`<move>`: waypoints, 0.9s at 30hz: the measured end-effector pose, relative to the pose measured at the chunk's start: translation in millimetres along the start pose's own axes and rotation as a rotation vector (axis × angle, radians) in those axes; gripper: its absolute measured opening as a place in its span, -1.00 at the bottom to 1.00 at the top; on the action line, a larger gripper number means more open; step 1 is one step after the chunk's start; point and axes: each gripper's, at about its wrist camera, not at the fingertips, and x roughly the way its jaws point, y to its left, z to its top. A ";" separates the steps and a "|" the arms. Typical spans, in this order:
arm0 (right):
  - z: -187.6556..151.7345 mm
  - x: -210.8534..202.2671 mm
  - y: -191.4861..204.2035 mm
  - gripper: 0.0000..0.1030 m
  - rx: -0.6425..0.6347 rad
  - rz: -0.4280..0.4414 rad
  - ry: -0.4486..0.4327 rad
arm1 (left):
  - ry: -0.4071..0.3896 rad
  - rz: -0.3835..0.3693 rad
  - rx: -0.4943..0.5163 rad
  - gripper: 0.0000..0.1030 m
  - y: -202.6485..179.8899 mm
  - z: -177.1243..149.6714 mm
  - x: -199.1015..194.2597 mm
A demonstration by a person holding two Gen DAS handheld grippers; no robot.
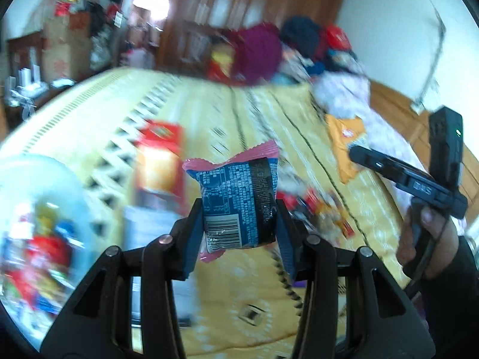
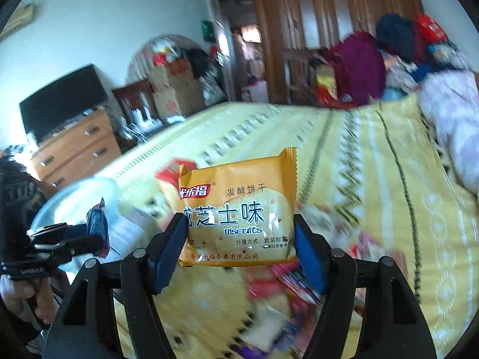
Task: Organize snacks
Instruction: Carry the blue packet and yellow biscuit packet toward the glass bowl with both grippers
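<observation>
Over the bed: two claws are holding one snack packet each, clear of the surface.
Surface: a bed [image 2: 389, 179] is lying under a yellow patterned blanket; loose packets are blurring into a heap [image 2: 284, 293] on it.
Room: a wooden wardrobe [image 2: 329, 15], a chest of drawers [image 2: 77, 152] and piled clothes [image 2: 362, 68] are standing behind.
Left claw [image 1: 239, 227]: its blue pads are pinching a blue packet [image 1: 236, 203], crinkled foil with pink serrated ends.
Right claw [image 2: 241, 248]: its pads are pressing the sides of an orange biscuit packet [image 2: 239, 209], flat and square.
Container: one translucent round tub [image 1: 33, 209] is sitting at the left, holding snacks.
Box: one red carton [image 1: 161, 161] is lying beyond the tub.
</observation>
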 end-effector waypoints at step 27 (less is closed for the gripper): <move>25.7 159.6 350.7 0.34 -0.215 0.498 0.239 | 0.019 0.454 -0.378 -0.11 253.7 -9.1 -89.0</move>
